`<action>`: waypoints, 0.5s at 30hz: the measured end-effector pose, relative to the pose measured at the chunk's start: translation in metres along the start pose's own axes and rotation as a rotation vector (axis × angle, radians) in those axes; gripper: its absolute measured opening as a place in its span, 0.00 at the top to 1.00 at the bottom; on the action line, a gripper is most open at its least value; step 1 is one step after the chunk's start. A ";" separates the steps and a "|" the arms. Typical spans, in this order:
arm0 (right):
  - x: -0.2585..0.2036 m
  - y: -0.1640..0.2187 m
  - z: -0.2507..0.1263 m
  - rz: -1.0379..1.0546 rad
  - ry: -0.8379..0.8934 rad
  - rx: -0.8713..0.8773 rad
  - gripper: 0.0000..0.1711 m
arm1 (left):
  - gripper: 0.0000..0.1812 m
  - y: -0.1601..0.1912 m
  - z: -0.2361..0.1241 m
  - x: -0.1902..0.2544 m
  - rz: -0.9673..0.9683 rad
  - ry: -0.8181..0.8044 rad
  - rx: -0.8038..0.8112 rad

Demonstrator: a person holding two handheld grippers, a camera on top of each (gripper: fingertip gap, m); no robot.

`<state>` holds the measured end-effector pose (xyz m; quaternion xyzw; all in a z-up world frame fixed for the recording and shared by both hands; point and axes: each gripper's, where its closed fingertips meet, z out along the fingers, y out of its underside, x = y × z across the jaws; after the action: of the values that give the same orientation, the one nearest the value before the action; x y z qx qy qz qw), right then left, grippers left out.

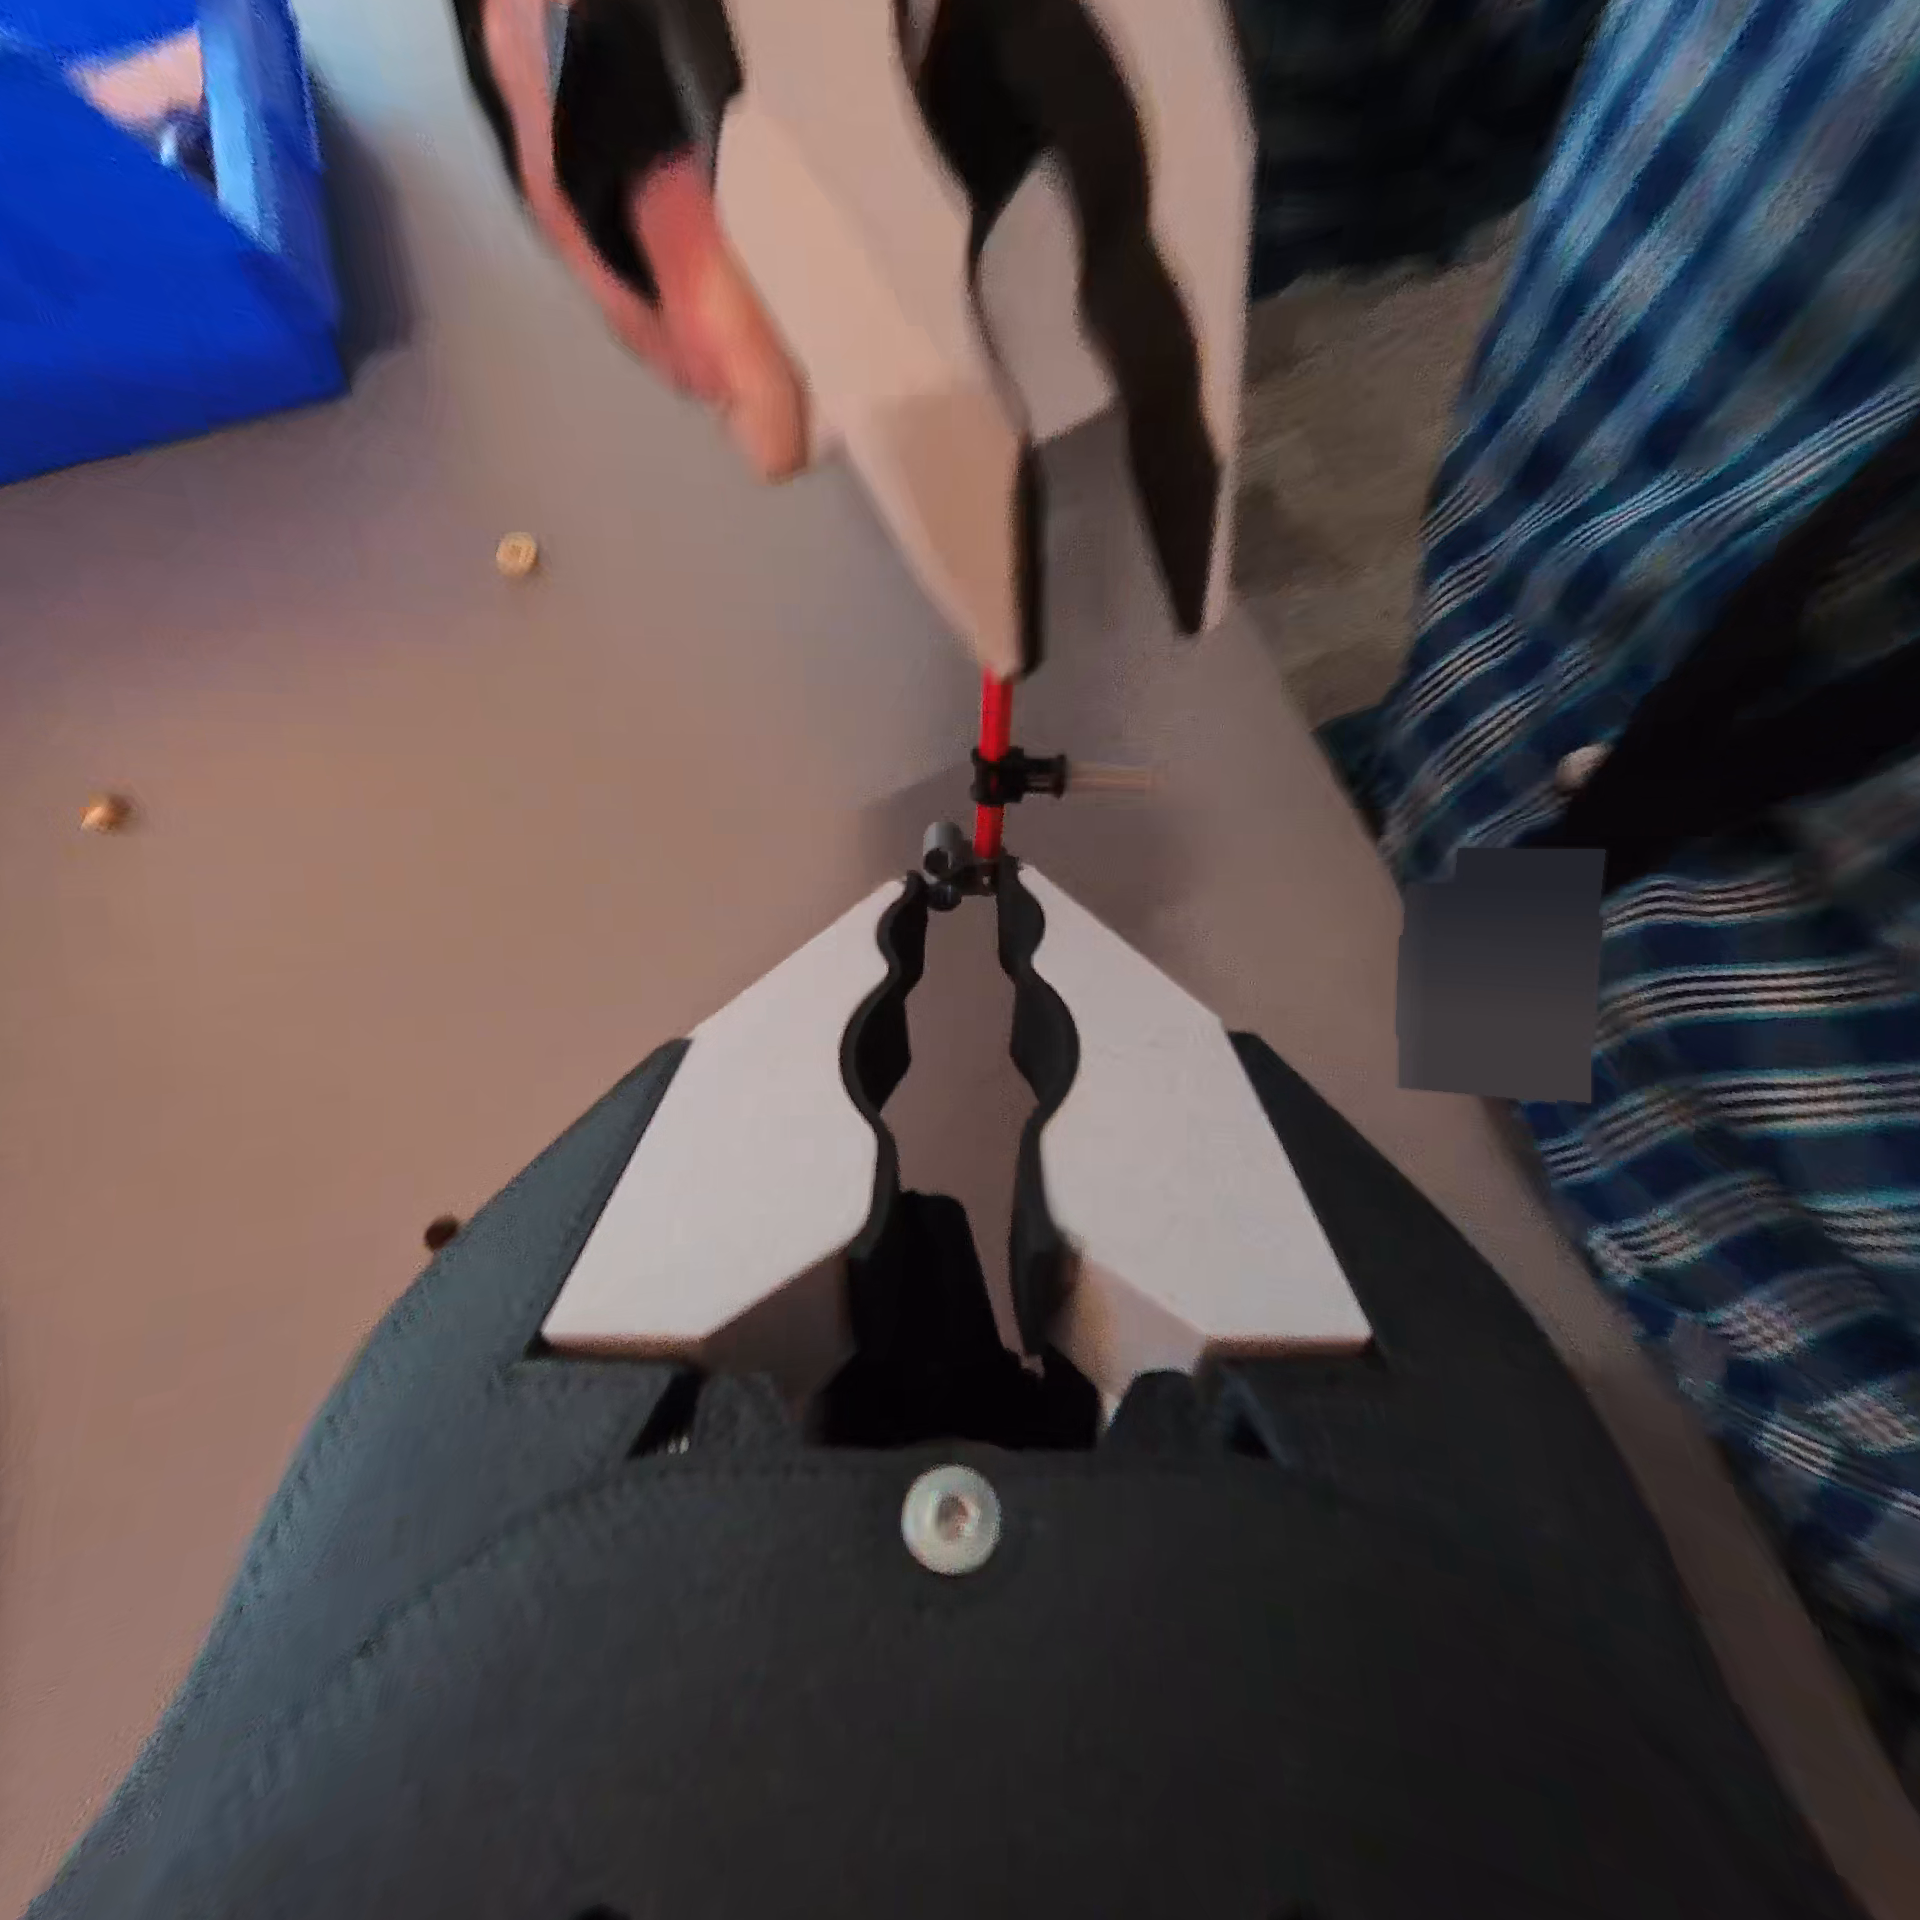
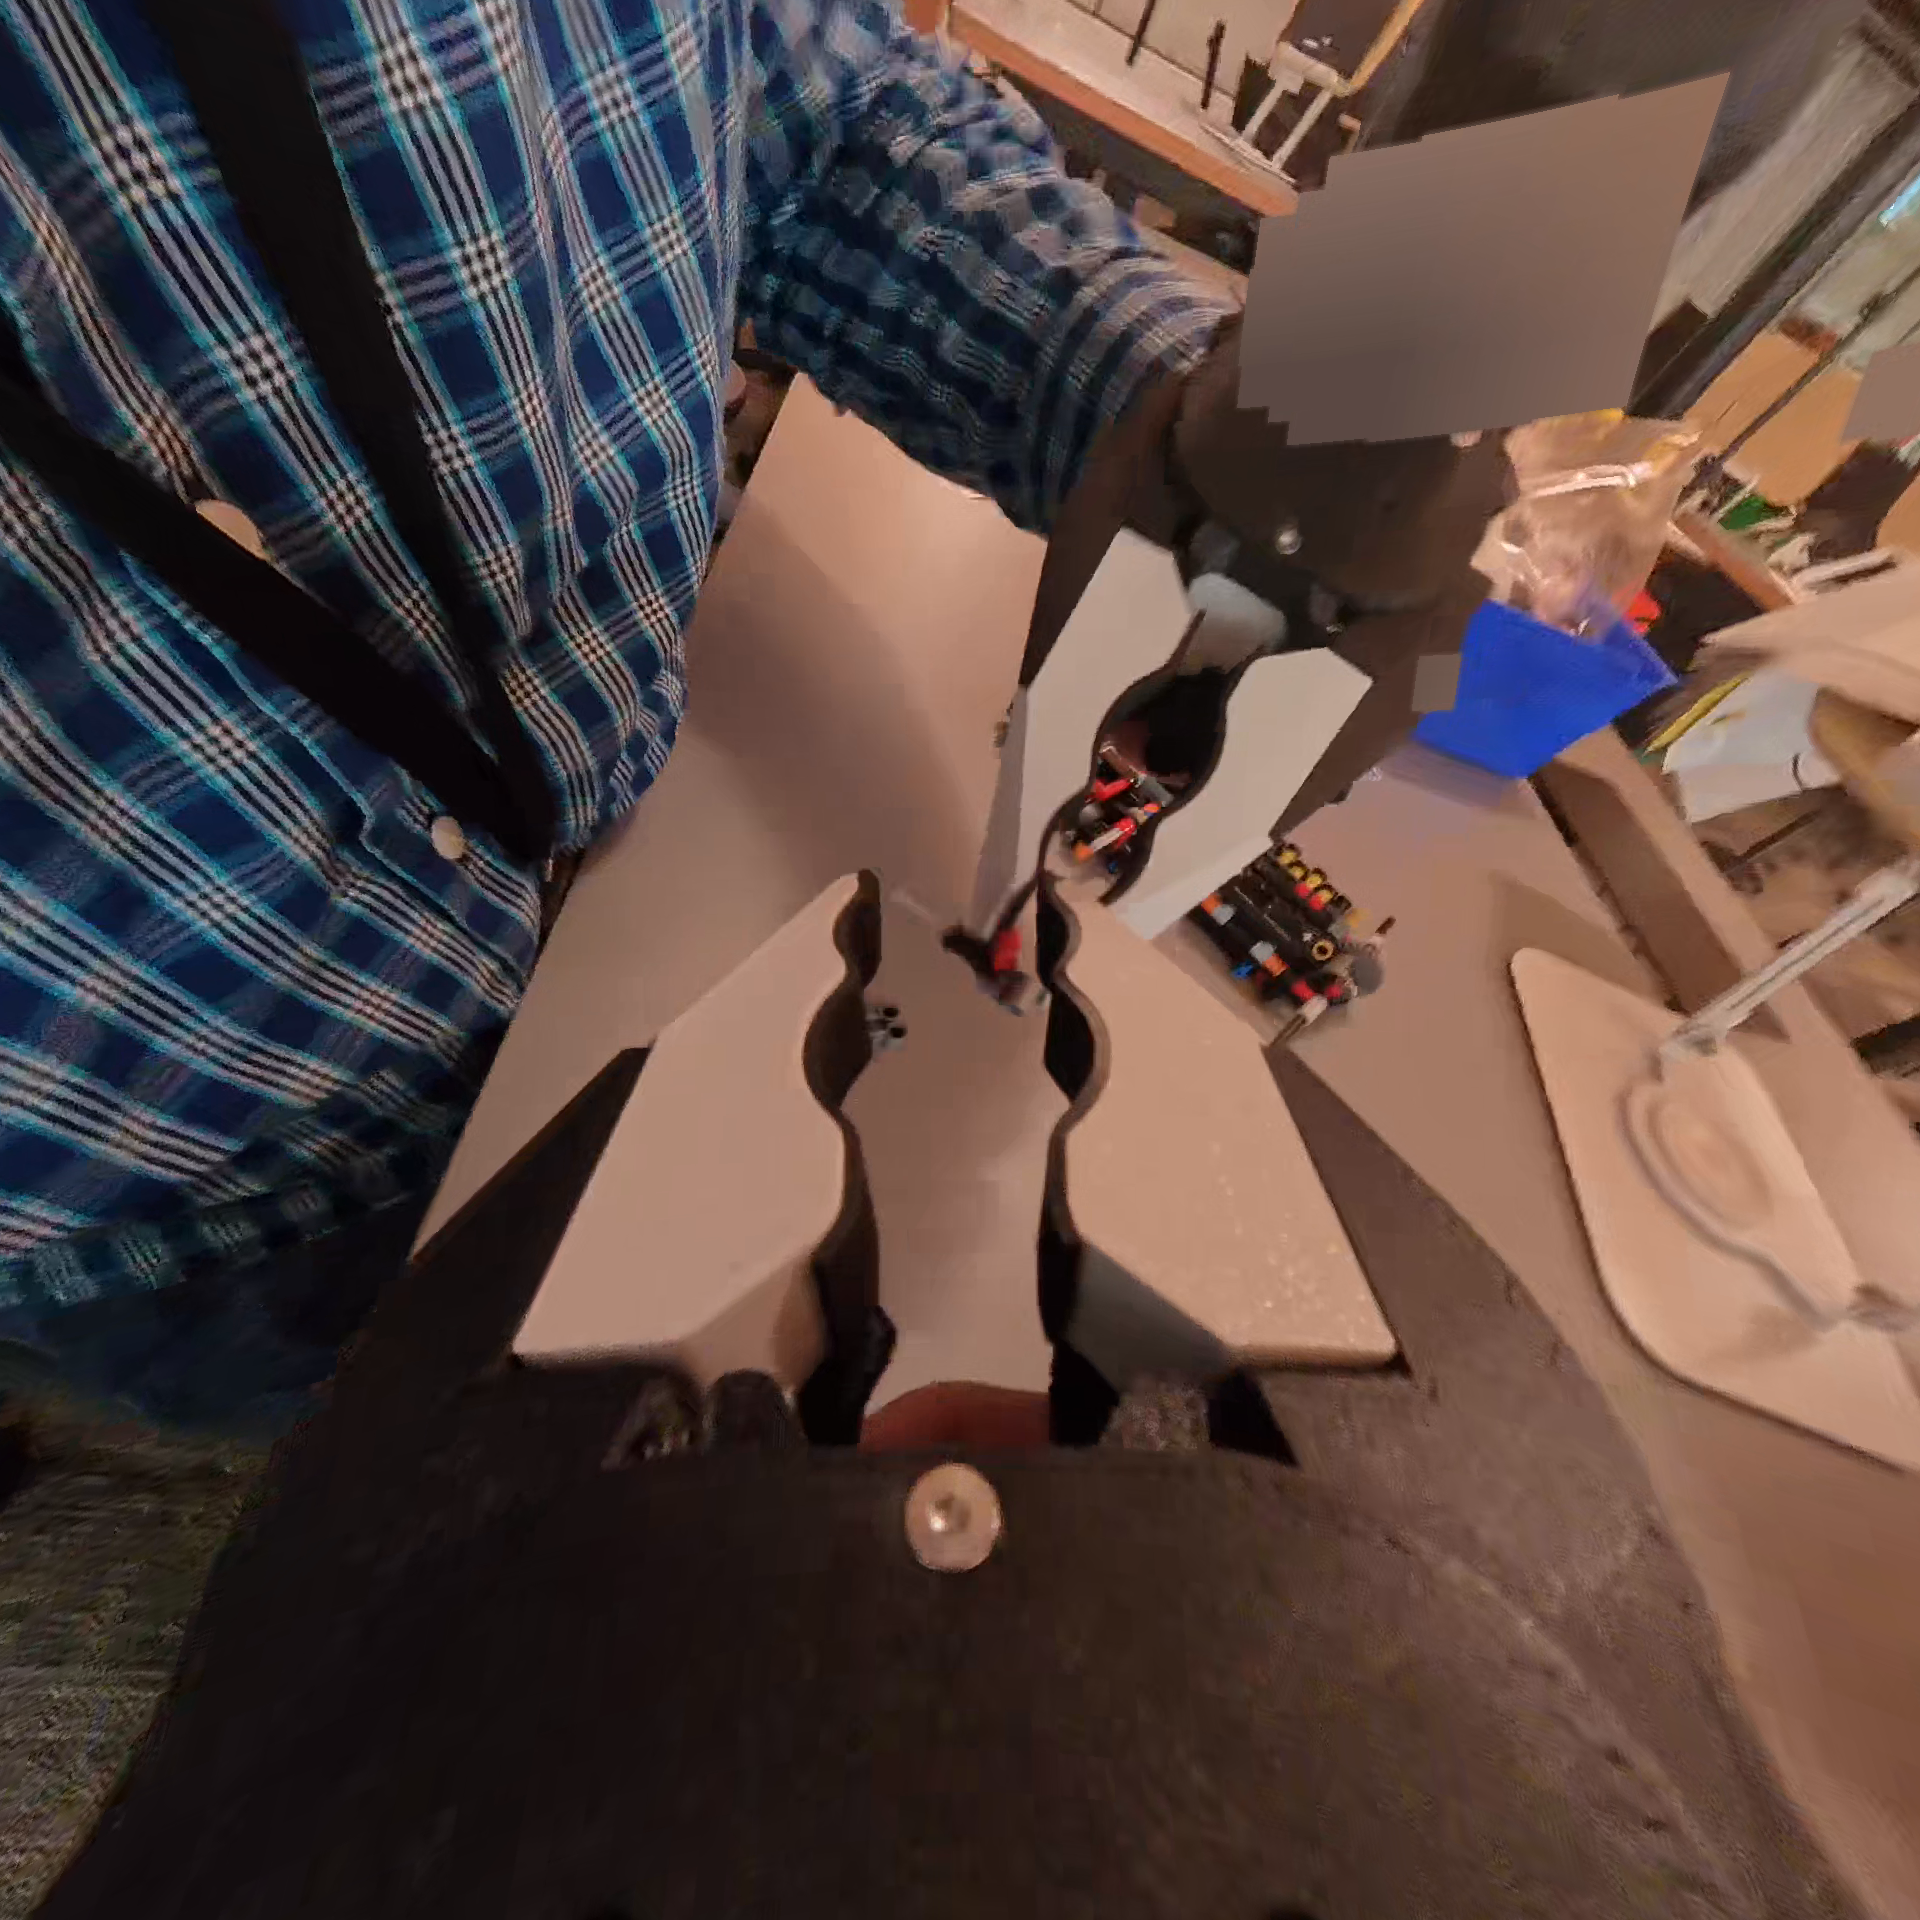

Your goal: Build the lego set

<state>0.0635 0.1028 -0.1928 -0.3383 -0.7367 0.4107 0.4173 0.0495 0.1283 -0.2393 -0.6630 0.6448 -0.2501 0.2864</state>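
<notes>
Left claw (image 1: 961, 883) fills the bottom of its own view, big black body with white fingers and wavy black pads, pinched nearly together at the tips on a small black and grey lego piece (image 1: 951, 868) at the bottom end of a red lego axle (image 1: 992, 764). So it's clamped on that little assembly, held up over the pale counter (image 1: 416, 727).

Right claw (image 1: 1101, 634) comes down from the top centre of the left wrist view, pretty blurry. One white fingertip sits right on the top end of the red axle, the other finger is spread off to the right, so it's clearly parted and only touching the axle with one tip as far as I can see. From its own camera the gap between the fingers (image 2: 727, 1122) is wide too, with the assembly (image 2: 997, 961) sitting up by the right-hand fingertip.

A black connector (image 1: 1013, 777) sits about halfway up the axle, sticking out to the right.

Person's blue plaid shirt (image 1: 1662, 727) takes up the right side. Blue bin (image 1: 135, 312) is in the upper left corner. Mid right in the right wrist view there's a pile of black, red and yellow lego parts (image 2: 1283, 935) on the counter, well apart from both claws.
</notes>
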 end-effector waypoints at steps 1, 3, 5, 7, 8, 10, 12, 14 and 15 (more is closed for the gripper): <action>-0.001 0.003 0.000 0.024 0.020 -0.016 0.86 | 0.93 0.007 0.005 -0.001 -0.001 -0.032 -0.032; 0.006 0.013 -0.004 0.111 0.105 -0.062 0.87 | 0.93 0.012 0.013 -0.002 -0.022 -0.078 -0.044; 0.011 0.023 -0.005 0.235 0.166 -0.084 0.89 | 0.93 0.020 0.020 -0.006 -0.012 -0.147 -0.090; 0.006 0.036 -0.001 0.315 0.187 -0.150 0.91 | 0.93 0.025 0.025 -0.010 0.006 -0.205 -0.129; 0.004 0.043 0.001 0.330 0.210 -0.181 0.92 | 0.93 0.025 0.026 -0.011 0.012 -0.231 -0.137; 0.005 0.054 0.003 0.392 0.258 -0.217 0.94 | 0.93 0.025 0.029 -0.012 0.040 -0.280 -0.157; 0.004 0.064 0.007 0.431 0.281 -0.239 0.96 | 0.93 0.024 0.032 -0.012 0.045 -0.310 -0.158; 0.002 0.074 0.010 0.427 0.298 -0.284 0.98 | 0.93 0.027 0.033 -0.014 0.050 -0.343 -0.172; 0.001 0.075 0.011 0.444 0.300 -0.286 0.97 | 0.93 0.030 0.033 -0.016 0.053 -0.364 -0.186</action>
<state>0.0651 0.1327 -0.2629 -0.6031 -0.6254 0.3295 0.3696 0.0510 0.1457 -0.2832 -0.7038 0.6199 -0.0578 0.3422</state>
